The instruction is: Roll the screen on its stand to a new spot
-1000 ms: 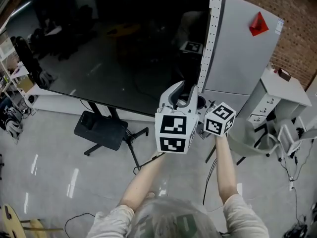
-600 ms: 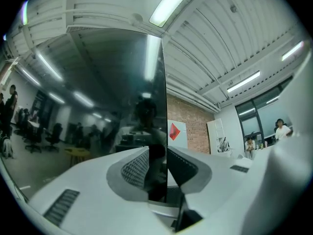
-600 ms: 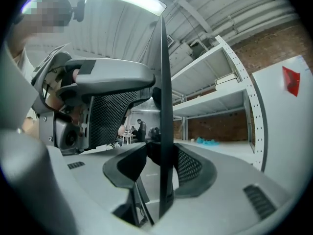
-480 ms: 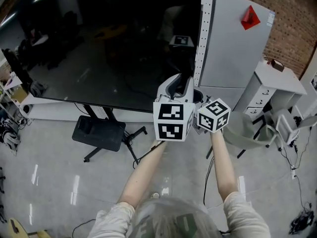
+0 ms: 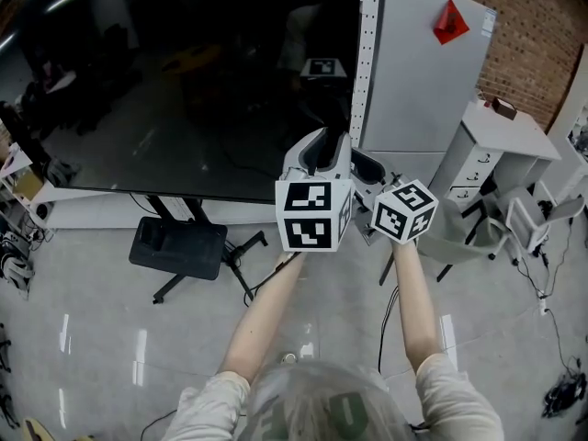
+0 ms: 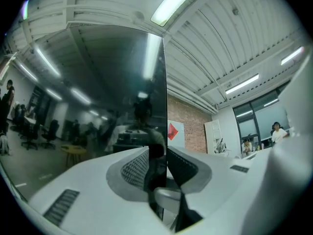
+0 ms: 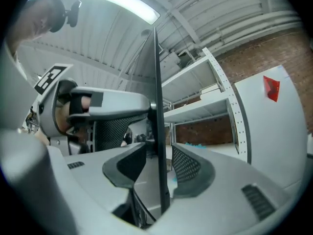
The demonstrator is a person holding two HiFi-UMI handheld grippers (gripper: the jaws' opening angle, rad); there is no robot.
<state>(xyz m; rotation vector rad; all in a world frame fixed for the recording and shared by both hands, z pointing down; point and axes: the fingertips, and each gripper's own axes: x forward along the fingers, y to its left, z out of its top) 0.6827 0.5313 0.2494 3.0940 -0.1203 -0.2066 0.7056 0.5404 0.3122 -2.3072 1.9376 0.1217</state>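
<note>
While the left claw [image 6: 159,168] is clamped on the upright right edge of the screen [image 5: 184,81], the right claw [image 7: 159,164] is held apart astride it, panel stretching leftward.

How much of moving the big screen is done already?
Done: the left claw and right claw are at the screen's right edge. In hand: the left grips it; the right sits open around it. Left: rolling the stand to a new spot.
</note>
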